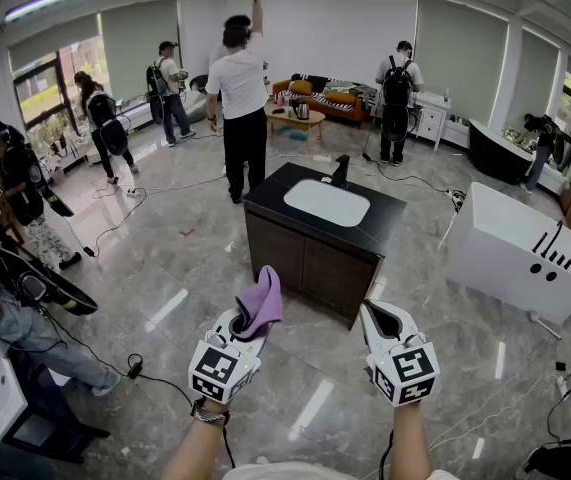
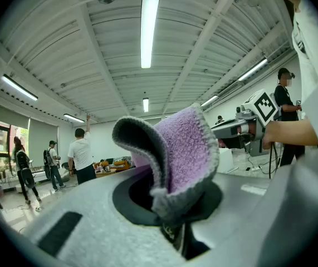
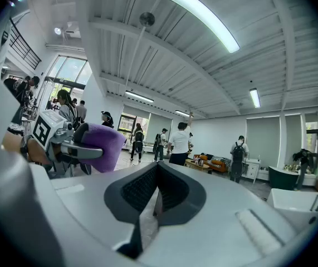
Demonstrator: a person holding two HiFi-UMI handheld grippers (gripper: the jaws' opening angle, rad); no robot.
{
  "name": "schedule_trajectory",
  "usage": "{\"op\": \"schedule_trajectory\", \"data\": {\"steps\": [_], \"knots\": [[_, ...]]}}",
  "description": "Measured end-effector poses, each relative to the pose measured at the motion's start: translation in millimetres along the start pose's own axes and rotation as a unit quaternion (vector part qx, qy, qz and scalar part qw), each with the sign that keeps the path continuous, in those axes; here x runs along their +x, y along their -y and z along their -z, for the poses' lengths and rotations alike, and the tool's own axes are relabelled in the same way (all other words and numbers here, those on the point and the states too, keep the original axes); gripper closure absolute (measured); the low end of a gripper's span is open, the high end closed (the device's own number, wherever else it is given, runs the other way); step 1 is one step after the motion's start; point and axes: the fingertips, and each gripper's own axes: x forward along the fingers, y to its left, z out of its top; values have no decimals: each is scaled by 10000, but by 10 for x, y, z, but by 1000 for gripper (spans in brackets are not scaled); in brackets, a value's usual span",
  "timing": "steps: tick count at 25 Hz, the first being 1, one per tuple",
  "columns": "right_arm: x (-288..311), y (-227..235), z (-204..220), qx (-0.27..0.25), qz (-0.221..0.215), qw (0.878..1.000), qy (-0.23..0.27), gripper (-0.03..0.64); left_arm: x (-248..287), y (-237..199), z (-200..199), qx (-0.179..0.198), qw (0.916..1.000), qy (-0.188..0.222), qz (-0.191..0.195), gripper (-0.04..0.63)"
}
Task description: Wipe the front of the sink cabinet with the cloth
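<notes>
Now: your left claw [image 1: 246, 320] pinches the cloth [image 1: 263, 303]; the cabinet [image 1: 305, 264] front lies straight ahead, apart. Your right claw [image 1: 378, 315] is pressed together, empty.

Head cam looks down on sink cabinet [image 1: 310, 258]; both gripper cams tilt up, share ceiling [image 2: 92, 49].

Person in white shirt [image 1: 238, 108] stands — orange sofa [image 1: 330, 98] beyond.

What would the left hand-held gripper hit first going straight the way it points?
The left hand-held gripper, shut on the purple cloth, aims toward the sink cabinet in the head view, but its own view tilts up at the ceiling, so it may pass above the cabinet; depth is unclear.
</notes>
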Motion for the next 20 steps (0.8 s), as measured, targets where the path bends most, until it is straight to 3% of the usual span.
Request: {"op": "schedule_trajectory", "data": {"steps": [10,14,20], "knots": [[-3,23,-167,155,-240,9991,307,609,39,27,-106,4,10000,-25,-37,549],[18,74,-201,-46,-339,9987,364,609,75,33,-120,-10,9999,-13,-165,549],[-58,198,-285,167,-663,9960,583,609,79,133,-109,-139,9992,-22,-368,551]]}}
